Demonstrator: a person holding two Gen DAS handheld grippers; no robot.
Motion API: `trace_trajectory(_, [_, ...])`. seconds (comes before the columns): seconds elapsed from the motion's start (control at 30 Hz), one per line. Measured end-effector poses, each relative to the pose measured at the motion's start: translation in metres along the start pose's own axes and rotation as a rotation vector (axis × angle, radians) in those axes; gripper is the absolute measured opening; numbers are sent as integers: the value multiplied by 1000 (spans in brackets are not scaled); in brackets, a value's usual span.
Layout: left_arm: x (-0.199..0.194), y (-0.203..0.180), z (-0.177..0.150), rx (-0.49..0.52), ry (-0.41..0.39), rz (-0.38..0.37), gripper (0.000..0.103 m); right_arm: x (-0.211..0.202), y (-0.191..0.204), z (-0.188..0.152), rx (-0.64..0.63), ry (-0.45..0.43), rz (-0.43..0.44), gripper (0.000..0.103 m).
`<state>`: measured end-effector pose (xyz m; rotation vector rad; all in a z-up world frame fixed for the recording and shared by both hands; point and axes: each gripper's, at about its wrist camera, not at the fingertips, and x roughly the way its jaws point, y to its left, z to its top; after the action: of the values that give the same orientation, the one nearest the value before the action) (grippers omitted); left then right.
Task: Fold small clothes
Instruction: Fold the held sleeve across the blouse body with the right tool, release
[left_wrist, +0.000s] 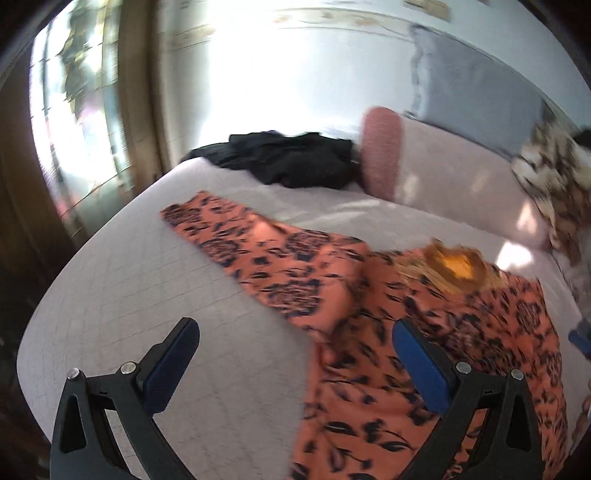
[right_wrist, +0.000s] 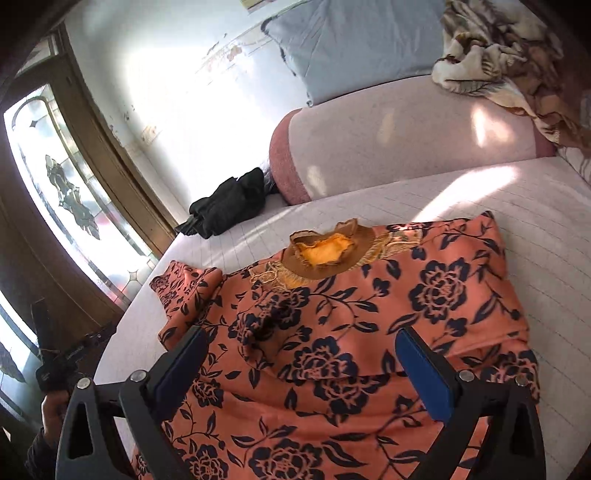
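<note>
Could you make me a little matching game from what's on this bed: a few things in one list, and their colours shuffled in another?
Things:
1. Top
2. Heap of clothes
3. Pillow
4. Collar

Colours:
A. Pale blue-grey
B. Yellow and brown
C. Orange with dark flowers
D. Black

Pairs: 1-C, 2-D, 3-A, 4-B
</note>
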<state>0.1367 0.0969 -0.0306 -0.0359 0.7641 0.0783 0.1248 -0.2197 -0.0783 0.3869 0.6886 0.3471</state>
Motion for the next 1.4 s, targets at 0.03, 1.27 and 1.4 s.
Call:
trace_trajectory(0.03, [5,-31,4,73,34,-11,103,-4,-8,-2,17,-11,4,103])
trace_trajectory(1.27, [121,-57,-28,-193,247,125,34,-29,-114,-9,369,-98,138,103])
trace_trajectory(1.4, [90,-71,-23,-139,149,188,35,-38,-119,-8,386,-117,140,103])
